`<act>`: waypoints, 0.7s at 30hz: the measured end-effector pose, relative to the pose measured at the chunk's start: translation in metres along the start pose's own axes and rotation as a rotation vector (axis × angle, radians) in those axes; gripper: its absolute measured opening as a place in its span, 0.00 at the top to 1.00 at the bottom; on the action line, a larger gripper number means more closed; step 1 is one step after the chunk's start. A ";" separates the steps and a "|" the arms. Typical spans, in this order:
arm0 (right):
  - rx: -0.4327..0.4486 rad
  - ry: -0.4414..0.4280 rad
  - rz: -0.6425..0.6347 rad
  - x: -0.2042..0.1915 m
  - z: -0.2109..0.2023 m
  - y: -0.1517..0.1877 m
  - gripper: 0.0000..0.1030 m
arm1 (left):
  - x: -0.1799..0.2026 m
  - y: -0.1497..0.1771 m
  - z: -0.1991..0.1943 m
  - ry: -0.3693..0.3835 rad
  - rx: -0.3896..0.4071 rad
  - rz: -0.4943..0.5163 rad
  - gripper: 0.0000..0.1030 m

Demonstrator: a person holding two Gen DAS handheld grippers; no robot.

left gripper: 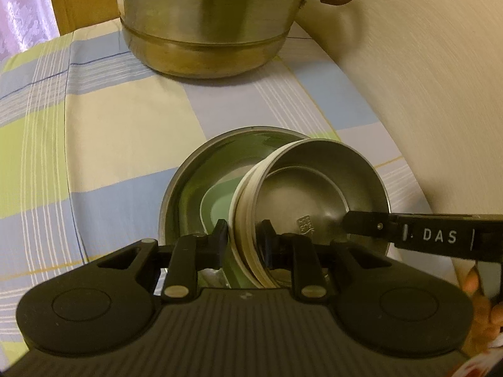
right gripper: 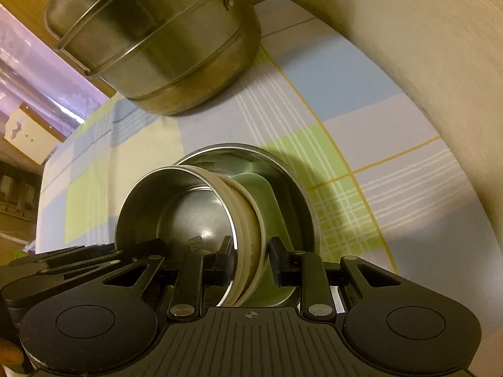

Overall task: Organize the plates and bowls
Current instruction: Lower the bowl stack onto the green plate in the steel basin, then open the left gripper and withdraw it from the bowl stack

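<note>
From my feeds, everything sits on a cloth-covered surface checked in pale blue, lime green and cream (left gripper: 119, 132) with thin white and yellow lines; it runs back to a big two-tier steel steamer pot with brown handles (left gripper: 204, 31), which stands well apart from the dishes I'm handling. To the right the cloth meets a cream, faintly striped padded edge (left gripper: 424, 88) that curves round it. Behind the pot I see a wooden panel, and off to the left a pale lilac patterned curtain (left gripper: 19, 9); the right wrist view also shows a dim cluttered corner of the room at far left, too dark for me to read. Near me lies a wide shallow steel dish (left gripper: 188, 169) on the cloth, with a pale green plastic plate (left gripper: 217, 210) inside it. A small steel bowl with a cream ribbed outer wall (left gripper: 314, 194) is tilted on its side over that dish, mouth facing right in the left view. My left gripper (left gripper: 243, 238) pinches the bowl's rim, one finger outside on the cream wall and one inside. My right gripper (right gripper: 251, 251) pinches the same bowl's wall likewise, its black arm marked DAS showing in the left view
</note>
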State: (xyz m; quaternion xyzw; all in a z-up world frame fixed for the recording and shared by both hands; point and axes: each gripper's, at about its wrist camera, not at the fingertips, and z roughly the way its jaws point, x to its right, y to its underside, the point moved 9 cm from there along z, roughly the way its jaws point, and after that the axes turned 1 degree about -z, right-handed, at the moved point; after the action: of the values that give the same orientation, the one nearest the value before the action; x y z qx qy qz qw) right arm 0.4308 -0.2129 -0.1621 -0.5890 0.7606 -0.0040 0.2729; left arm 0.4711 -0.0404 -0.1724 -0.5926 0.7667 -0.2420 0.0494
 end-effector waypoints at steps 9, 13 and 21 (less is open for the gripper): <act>0.009 0.052 0.046 -0.003 -0.002 0.006 0.77 | 0.000 -0.007 0.005 0.005 0.004 0.050 0.83; 0.014 0.051 0.071 -0.002 -0.002 0.006 0.77 | 0.000 -0.008 0.006 0.011 0.004 0.060 0.83; 0.051 0.026 0.058 -0.003 -0.008 0.009 0.74 | 0.002 -0.006 0.001 0.005 0.014 0.088 0.82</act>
State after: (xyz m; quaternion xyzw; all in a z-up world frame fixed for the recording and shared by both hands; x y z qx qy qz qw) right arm 0.4200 -0.2105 -0.1567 -0.5595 0.7805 -0.0231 0.2780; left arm 0.4761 -0.0439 -0.1698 -0.5573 0.7904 -0.2465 0.0622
